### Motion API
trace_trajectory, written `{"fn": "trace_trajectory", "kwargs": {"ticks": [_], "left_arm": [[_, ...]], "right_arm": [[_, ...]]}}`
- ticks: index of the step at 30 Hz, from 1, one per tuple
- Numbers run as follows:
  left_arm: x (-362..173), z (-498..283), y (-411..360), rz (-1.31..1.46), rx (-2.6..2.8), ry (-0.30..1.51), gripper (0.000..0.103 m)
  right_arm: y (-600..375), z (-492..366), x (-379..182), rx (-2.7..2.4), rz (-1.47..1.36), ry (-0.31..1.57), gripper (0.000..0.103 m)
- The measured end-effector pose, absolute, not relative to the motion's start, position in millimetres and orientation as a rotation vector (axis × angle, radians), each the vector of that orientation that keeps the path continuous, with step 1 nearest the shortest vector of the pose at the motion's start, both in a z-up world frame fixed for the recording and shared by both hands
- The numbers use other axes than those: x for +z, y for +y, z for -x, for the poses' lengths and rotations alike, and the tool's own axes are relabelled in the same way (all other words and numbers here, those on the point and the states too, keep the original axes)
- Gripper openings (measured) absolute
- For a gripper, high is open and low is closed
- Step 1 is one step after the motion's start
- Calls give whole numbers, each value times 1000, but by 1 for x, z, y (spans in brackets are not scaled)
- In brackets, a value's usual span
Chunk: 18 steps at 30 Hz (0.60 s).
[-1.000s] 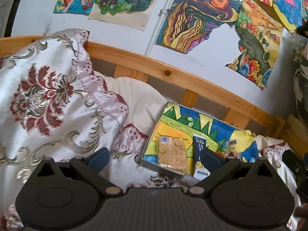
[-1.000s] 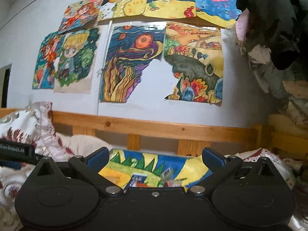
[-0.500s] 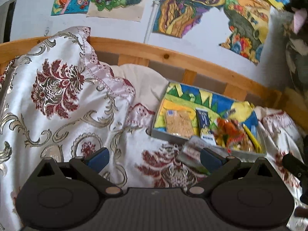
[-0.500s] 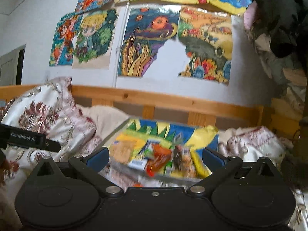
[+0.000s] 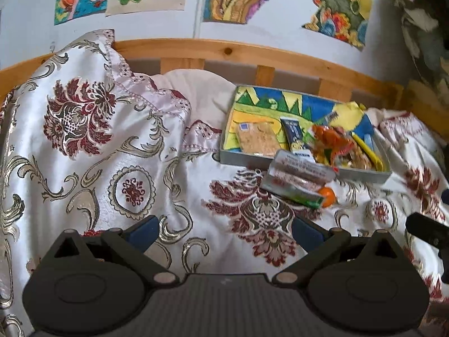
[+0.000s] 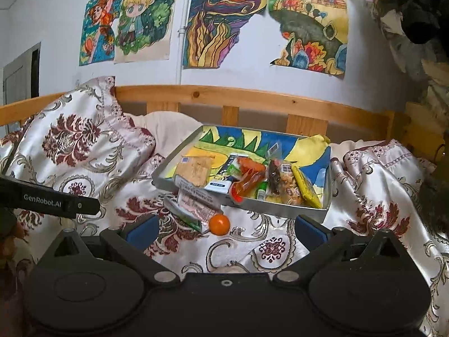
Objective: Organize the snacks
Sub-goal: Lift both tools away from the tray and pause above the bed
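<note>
A: Left wrist view first. What's under the left gripper (image 5: 223,231)?

B: Patterned bedspread (image 5: 134,168), cream with dark red flowers. Jaws spread wide, nothing between the blue pads — both hang over bare cloth. The grey tray (image 5: 362,172) sits further off to the right, against the wooden bed rail (image 5: 224,53). Its floor is lined with a bright painted sheet.

A: Snacks?

B: In the tray: a tan cracker pack (image 5: 259,139) at left, a dark blue packet (image 5: 294,134) beside it, then an orange wrapper (image 5: 331,140) and a yellow bar (image 5: 364,147) towards the right end. Outside the tray, on the spread: a clear pack with printed label (image 5: 301,168) leaning on the near wall, a green-edged packet (image 5: 297,195) below it, and a small orange ball (image 5: 327,196) touching that packet.

A: Right wrist view?

B: Right gripper (image 6: 224,230) also wide apart, empty. Same tray (image 6: 280,209) straight ahead, the orange ball (image 6: 219,224) just beyond the pads, nearer the left one. The labelled pack (image 6: 196,200) and green-edged packet (image 6: 182,214) lie to its left, overlapping. Part of the left gripper's body — black, with white lettering — crosses the left edge. Coloured drawings (image 6: 221,22) hang on the wall above the rail.
</note>
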<state>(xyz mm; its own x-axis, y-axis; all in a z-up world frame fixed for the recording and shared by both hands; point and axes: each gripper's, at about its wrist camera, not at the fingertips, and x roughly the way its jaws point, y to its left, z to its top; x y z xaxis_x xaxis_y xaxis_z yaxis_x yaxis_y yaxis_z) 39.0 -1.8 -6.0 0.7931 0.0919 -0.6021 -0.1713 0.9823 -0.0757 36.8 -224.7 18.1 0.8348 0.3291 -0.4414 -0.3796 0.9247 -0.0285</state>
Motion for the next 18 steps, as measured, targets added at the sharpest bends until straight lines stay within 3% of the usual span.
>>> {"fn": "trace_trajectory", "kwargs": {"ticks": [18], "left_arm": [[-15,-43,-3,128,140,706,102]], "right_arm": [[-217,-47,5,393,143,564,102]]}}
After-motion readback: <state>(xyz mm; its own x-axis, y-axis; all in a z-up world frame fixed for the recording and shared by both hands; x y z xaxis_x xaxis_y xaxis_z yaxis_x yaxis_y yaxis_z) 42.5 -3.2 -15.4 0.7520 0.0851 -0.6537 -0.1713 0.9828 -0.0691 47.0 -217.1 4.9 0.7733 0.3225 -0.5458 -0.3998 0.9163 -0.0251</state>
